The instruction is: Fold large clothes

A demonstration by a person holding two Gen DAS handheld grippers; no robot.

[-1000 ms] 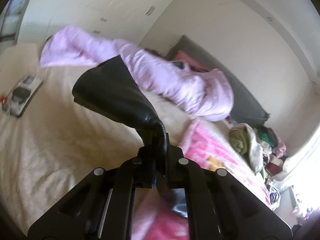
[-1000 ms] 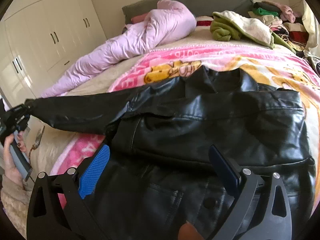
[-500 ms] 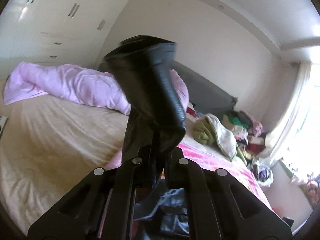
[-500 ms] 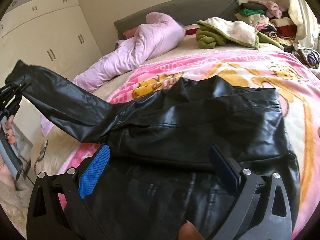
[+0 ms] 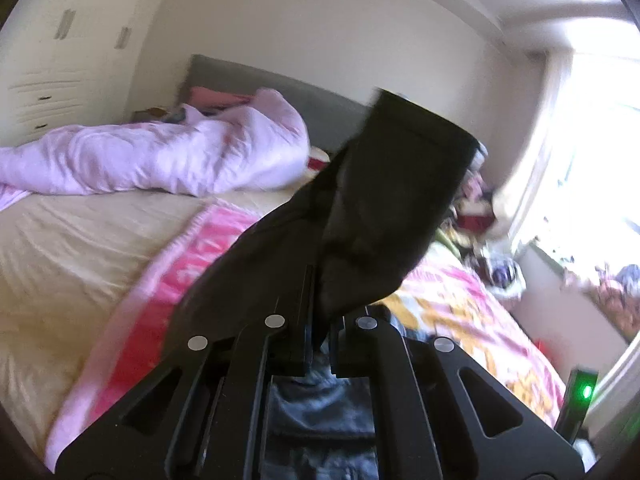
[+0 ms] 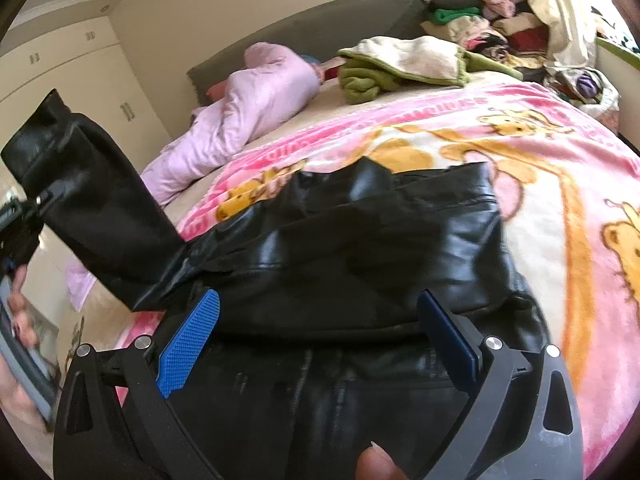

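Your left hand-held gripper (image 5: pixel 320 344) is pinched tight on the end of one sleeve (image 5: pixel 384 216) of the black leather jacket (image 6: pixel 360 248). You hold that sleeve up in the air, and its open cuff points up and away from you. In the right view you can see the same sleeve (image 6: pixel 92 200) rising from the left side of the jacket up to your left hand-held gripper (image 6: pixel 20 216), which sits at the far left edge with your fingers (image 6: pixel 18 312) just under it. The rest of the jacket lies flat on the pink cartoon blanket (image 6: pixel 560 184) on the bed (image 5: pixel 80 248). Your right hand-held gripper (image 6: pixel 320 344) hangs just over the near part of the jacket. Its two blue pads (image 6: pixel 188 336) stand wide apart and nothing is squeezed between them. I cannot tell if the pads touch the leather. A fingertip (image 6: pixel 376 464) shows at the bottom of that view. Farther back on the bed, a light purple puffy coat (image 6: pixel 248 108) lies stretched out near the grey headboard (image 6: pixel 320 28). Beside it is a green and cream blanket (image 6: pixel 404 64), loosely bunched. A heap of mixed clothes (image 6: pixel 488 28) sits in the far right corner by the bright window (image 5: pixel 592 160). White wardrobe doors (image 5: pixel 52 68) stand on the left wall.
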